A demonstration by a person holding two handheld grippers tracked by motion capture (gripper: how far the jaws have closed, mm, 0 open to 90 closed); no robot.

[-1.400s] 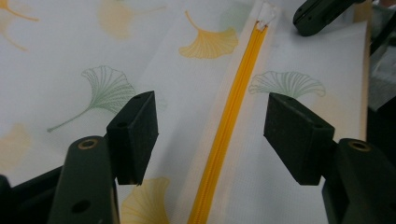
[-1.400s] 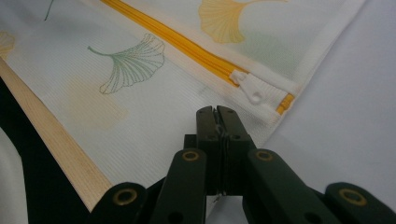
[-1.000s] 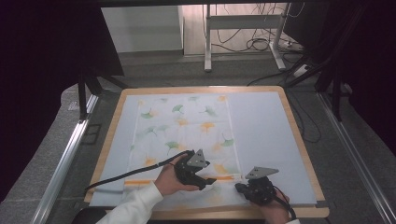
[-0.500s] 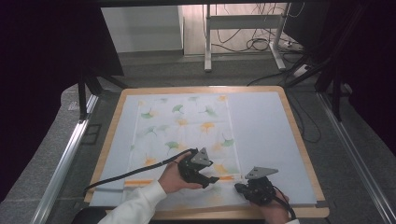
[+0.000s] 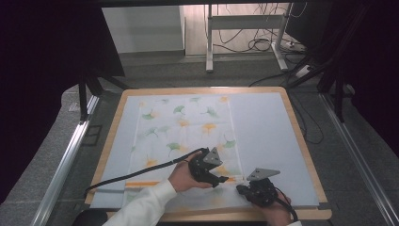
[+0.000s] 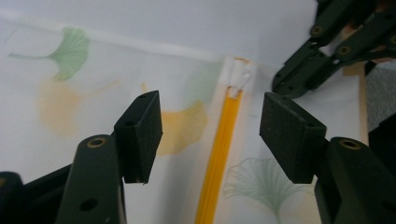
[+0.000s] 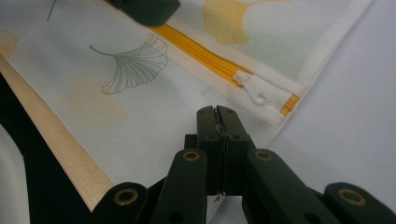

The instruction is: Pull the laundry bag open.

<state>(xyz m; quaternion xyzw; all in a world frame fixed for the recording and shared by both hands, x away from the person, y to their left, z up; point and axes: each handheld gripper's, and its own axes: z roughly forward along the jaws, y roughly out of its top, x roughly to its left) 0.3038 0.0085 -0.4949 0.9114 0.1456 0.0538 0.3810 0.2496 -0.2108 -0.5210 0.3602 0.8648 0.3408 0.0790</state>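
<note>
While the mesh bag (image 5: pixel 186 136) lies flat on the pale mat (image 5: pixel 263 127), its near end by the table's wooden edge (image 7: pixel 60 149), the left gripper (image 6: pixel 210 126) hangs over the yellow zipper (image 6: pixel 222 144), jaws apart with nothing pressed between them. Just beside it, the right gripper (image 7: pixel 215 116) is clamped on the bag's fabric near the corner, close to the white zipper pull (image 7: pixel 259 93). A person's hand (image 5: pixel 181 176) holds the left gripper.
</note>
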